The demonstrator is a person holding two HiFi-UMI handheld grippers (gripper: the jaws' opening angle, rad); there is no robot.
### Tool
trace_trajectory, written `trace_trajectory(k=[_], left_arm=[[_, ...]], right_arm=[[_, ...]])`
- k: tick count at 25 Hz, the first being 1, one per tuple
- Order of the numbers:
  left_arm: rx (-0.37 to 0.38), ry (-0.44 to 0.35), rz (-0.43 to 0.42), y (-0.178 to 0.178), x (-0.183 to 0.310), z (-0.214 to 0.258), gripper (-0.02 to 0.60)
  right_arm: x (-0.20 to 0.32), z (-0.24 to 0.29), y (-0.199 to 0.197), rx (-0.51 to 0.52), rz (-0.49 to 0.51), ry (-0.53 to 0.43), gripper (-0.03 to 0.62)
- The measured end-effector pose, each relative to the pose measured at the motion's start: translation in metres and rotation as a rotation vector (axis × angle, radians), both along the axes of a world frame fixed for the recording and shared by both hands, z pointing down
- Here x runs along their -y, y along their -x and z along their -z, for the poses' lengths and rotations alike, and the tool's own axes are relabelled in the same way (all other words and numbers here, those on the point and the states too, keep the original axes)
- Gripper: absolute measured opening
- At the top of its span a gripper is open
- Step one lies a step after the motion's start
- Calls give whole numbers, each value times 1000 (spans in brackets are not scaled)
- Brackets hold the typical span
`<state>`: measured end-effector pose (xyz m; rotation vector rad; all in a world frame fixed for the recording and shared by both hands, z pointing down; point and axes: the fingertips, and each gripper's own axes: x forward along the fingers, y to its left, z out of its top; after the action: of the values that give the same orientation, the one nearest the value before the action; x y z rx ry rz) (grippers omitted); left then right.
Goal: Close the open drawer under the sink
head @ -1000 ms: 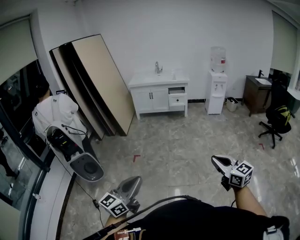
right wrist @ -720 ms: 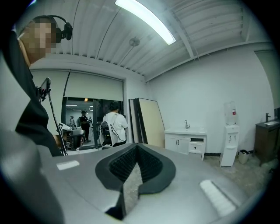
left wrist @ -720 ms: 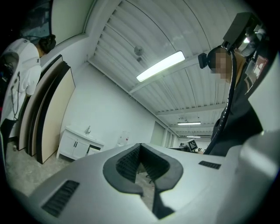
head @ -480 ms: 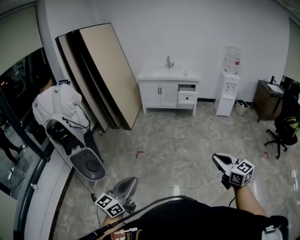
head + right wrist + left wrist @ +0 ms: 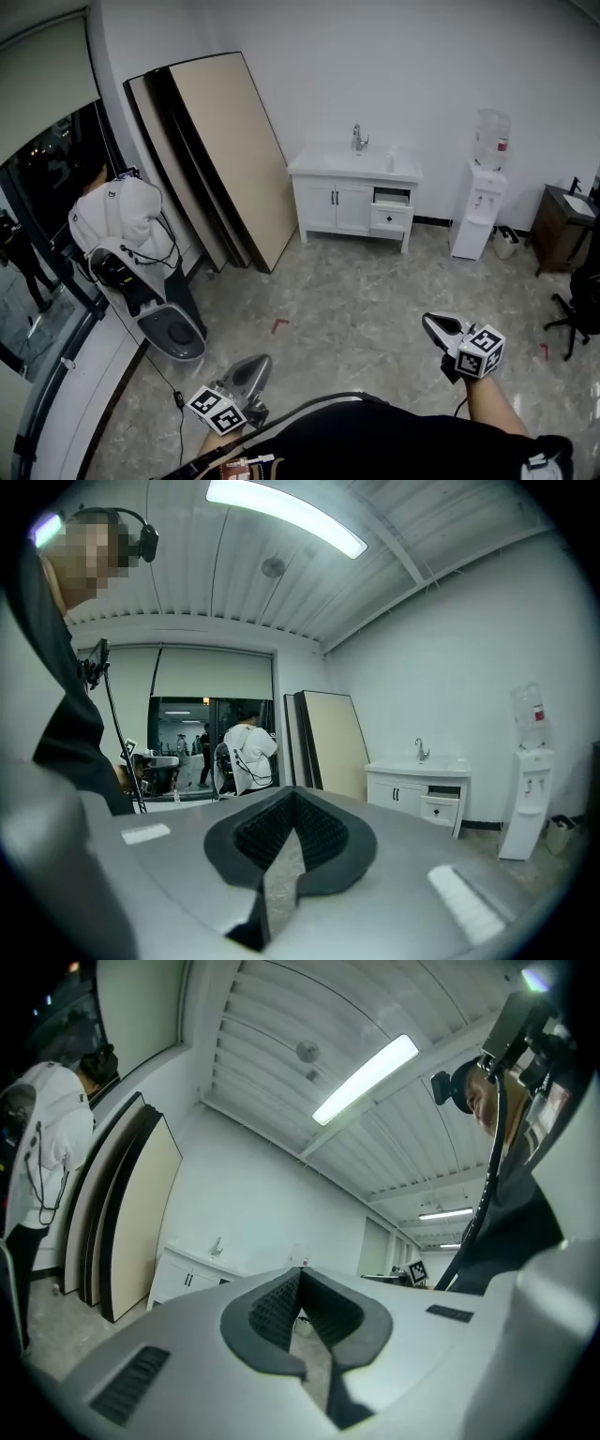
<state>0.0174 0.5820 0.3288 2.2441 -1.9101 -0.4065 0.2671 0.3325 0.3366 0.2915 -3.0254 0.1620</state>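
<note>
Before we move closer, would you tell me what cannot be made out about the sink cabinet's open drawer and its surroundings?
- Contents of the open drawer: head view, too small and far away to tell.
- That drawer in the left gripper view: hidden behind the left gripper; only the left part of the sink cabinet shows.
- Office chair: head view, cut off by the right edge.
- Label on the water dispenser: too small to read.

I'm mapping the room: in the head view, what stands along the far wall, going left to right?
Leaning boards → white sink cabinet, its open drawer at its right end → water dispenser → dark wooden cabinet.
</note>
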Motion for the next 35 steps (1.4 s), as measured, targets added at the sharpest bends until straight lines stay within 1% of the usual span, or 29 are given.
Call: trace_trajectory(k=[3, 7, 11, 17, 20, 26, 31, 35], left_arm=[[-24, -8, 0, -12, 40, -1, -2], [-16, 22, -6, -27, 91, -4, -2], [-20, 42, -29, -21, 131, -7, -2], [-40, 38, -103, 5, 195, -16, -2], [-45, 23, -147, 31, 222, -19, -2], [-24, 6, -220, 112, 269, -6, -2], [-8, -13, -244, 185, 298, 8, -2], [4, -5, -252, 231, 313, 6, -2]], right_arm=[[41, -4, -5, 9, 11, 8, -2], [89, -12, -10, 14, 20, 27, -2], [117, -22, -7, 11, 13, 45, -2], [164, -31, 1, -12, -69, 65, -2], [179, -31, 20, -16, -108, 54, -2], [203, -12, 87, -9, -171, 28, -2], [226, -1, 154, 5, -204, 24, -2], [243, 0, 201, 5, -208, 26, -2]])
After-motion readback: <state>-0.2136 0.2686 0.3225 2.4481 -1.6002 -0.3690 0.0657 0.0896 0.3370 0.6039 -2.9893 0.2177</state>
